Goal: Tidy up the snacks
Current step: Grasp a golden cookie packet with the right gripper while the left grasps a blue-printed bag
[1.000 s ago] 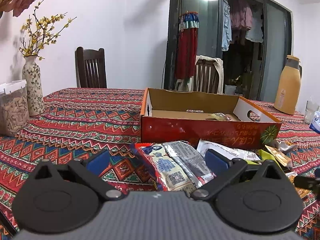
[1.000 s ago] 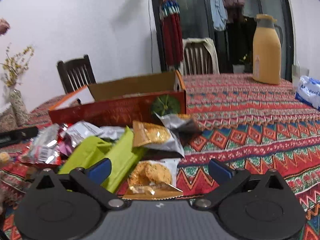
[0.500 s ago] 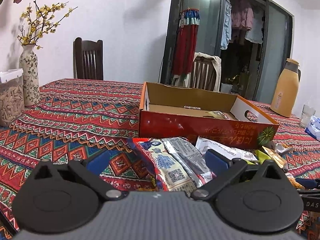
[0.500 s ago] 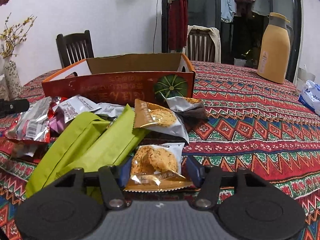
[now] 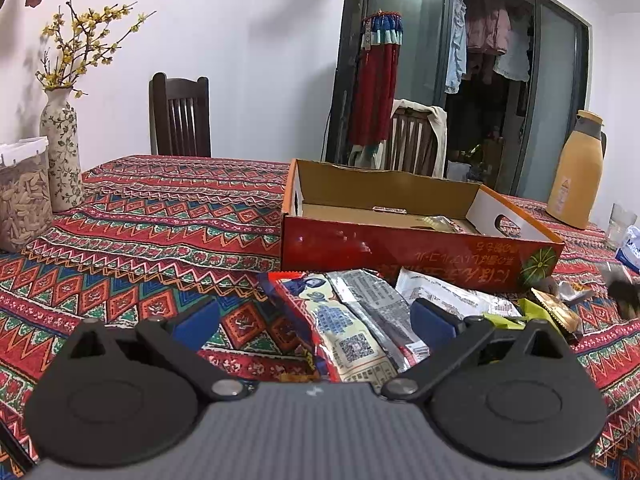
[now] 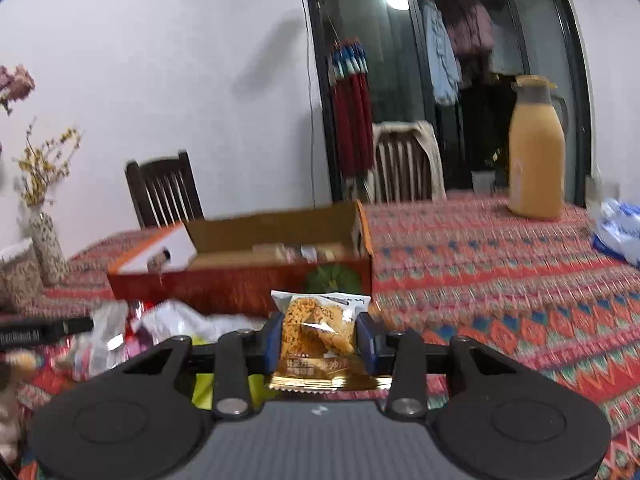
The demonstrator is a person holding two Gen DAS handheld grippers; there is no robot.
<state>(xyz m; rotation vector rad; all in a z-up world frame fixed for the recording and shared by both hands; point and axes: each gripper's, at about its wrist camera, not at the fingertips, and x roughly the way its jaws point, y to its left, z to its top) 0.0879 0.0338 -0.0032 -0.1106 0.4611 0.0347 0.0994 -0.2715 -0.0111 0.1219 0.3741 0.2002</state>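
Observation:
My right gripper (image 6: 320, 336) holds a cookie packet (image 6: 316, 316), clear and gold, upright between its blue pads and lifted off the table; its jaws are still closing on it. Behind it lies the open red cardboard box (image 6: 224, 284) with a few items inside. My left gripper (image 5: 314, 320) is open, low over a pile of snack packets, with a blue-and-white QR-code packet (image 5: 352, 340) lying between its fingers untouched. The red box (image 5: 400, 256) stands just beyond that pile. A green packet (image 5: 504, 320) and a white one (image 5: 452, 296) lie to the right.
A patterned red cloth (image 5: 160, 220) covers the table. A flower vase (image 5: 60, 160) and a jar of nuts (image 5: 24, 200) stand at the left, a tan thermos (image 6: 536, 152) and a tissue pack (image 6: 620, 232) at the right. Chairs (image 5: 180, 116) stand behind the table.
The right gripper went from wide open to closed on the cookie packet and raised it off the table toward the box. The left gripper stayed open over the pile.

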